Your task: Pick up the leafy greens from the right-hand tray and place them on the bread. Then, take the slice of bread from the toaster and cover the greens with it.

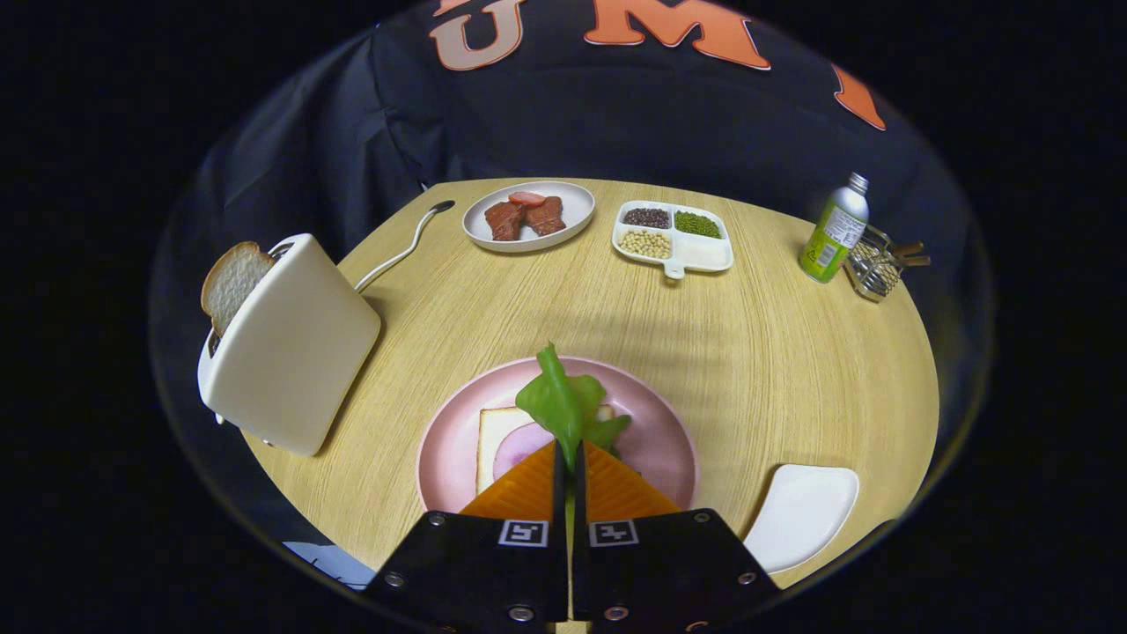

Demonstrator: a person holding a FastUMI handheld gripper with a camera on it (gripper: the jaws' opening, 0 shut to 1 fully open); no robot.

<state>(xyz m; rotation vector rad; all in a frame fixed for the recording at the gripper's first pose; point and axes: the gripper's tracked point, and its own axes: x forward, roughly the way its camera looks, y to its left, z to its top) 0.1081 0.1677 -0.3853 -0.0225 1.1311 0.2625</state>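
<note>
The gripper pinches a crinkly green leaf between its orange wedge fingers, above square bread on a round pink plate; another slice stands in the smooth white toaster.

No legible text (bottle label too small).

A staged kitchen booth: black cloth wall behind a round wooden table with toaster and food plates.
</note>
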